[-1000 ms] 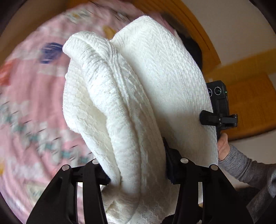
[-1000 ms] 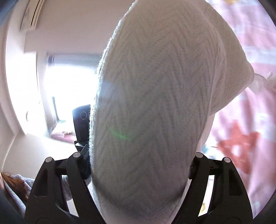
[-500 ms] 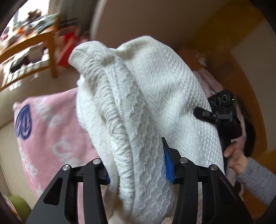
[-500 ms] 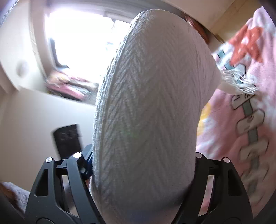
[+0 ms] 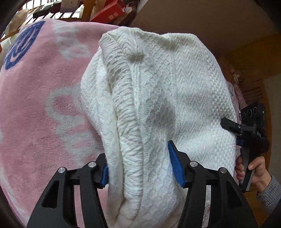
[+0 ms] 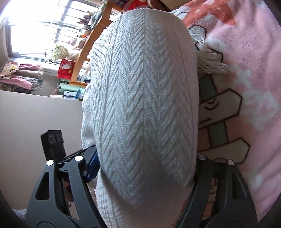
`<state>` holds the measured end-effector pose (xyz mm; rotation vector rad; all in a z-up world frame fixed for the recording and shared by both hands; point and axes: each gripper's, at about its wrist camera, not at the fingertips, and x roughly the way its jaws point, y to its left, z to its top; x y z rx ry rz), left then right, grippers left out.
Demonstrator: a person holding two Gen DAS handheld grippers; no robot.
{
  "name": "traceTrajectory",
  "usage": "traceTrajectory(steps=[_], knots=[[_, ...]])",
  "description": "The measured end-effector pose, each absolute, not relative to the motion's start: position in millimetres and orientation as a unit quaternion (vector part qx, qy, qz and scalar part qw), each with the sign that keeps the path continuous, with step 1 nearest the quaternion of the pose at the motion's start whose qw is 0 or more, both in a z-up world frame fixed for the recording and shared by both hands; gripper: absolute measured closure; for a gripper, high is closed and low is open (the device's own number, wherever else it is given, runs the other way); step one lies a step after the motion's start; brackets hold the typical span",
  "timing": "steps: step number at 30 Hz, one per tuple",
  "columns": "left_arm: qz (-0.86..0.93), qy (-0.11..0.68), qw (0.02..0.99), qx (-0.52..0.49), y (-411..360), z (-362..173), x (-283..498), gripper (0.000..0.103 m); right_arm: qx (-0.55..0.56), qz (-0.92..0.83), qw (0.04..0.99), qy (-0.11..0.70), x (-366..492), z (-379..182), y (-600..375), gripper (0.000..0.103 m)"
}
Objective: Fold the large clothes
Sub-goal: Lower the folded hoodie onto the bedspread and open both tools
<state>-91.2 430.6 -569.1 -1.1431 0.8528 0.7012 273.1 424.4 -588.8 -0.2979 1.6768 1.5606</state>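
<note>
A thick white knitted garment [image 5: 158,96] is bunched in folds over a pink patterned blanket [image 5: 43,105]. My left gripper [image 5: 140,171] has a fat fold of it between its blue pads; the jaws are opening, and the pads still touch the knit on both sides. At the right edge of the left wrist view a hand [image 5: 252,168] holds my right gripper [image 5: 249,126] against the garment's far side. In the right wrist view the garment [image 6: 144,105] fills my right gripper [image 6: 145,168], which is shut on a wide fold. A white fringe [image 6: 210,61] lies on the blanket [image 6: 254,87].
A wooden shelf [image 6: 91,40] with clutter stands beyond the blanket's edge, under a bright window [image 6: 35,26]. A red box [image 5: 107,12] sits behind the blanket. Folded scarves [image 6: 19,77] lie on a ledge at the left. A beige wall [image 6: 35,114] is close by.
Both grippers have swung down and turned with the garment, which now hangs low over the pink blanket. The left jaws stand a little wider than before.
</note>
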Motion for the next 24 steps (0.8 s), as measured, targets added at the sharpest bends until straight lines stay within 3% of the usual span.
traceTrajectory(steps=[7,10,14,16,19,21,23,24], knots=[[0.352,0.427,0.699,-0.453,434.4,-521.1,-108.2,0.051,-0.121,0.606,0.474,0.628,287.3,-517.6,420.4,0.027],[0.399,0.417,0.7,-0.421,432.3,-485.4,-111.9,0.048,-0.084,0.621,0.52,0.58,295.1,-477.0,398.8,0.018],[0.421,0.416,0.721,-0.359,407.4,-450.5,-75.4,0.042,-0.076,0.677,0.462,0.568,261.5,-473.1,394.4,0.018],[0.432,0.419,0.72,-0.345,394.4,-465.3,-43.8,0.035,-0.091,0.68,0.447,0.574,234.7,-488.9,402.4,0.018],[0.445,0.453,0.697,-0.334,392.2,-519.0,-19.8,0.034,-0.164,0.666,0.47,0.556,206.6,-513.9,415.0,0.02],[0.45,0.456,0.685,-0.346,391.3,-552.5,-21.4,0.031,-0.247,0.641,0.509,0.518,190.4,-528.6,421.5,0.034],[0.455,0.458,0.68,-0.348,392.9,-570.0,-22.4,0.03,-0.259,0.615,0.531,0.522,195.7,-548.8,422.9,0.061],[0.459,0.463,0.677,-0.342,393.4,-576.3,-21.0,0.029,-0.245,0.602,0.538,0.536,203.9,-556.6,423.5,0.069]])
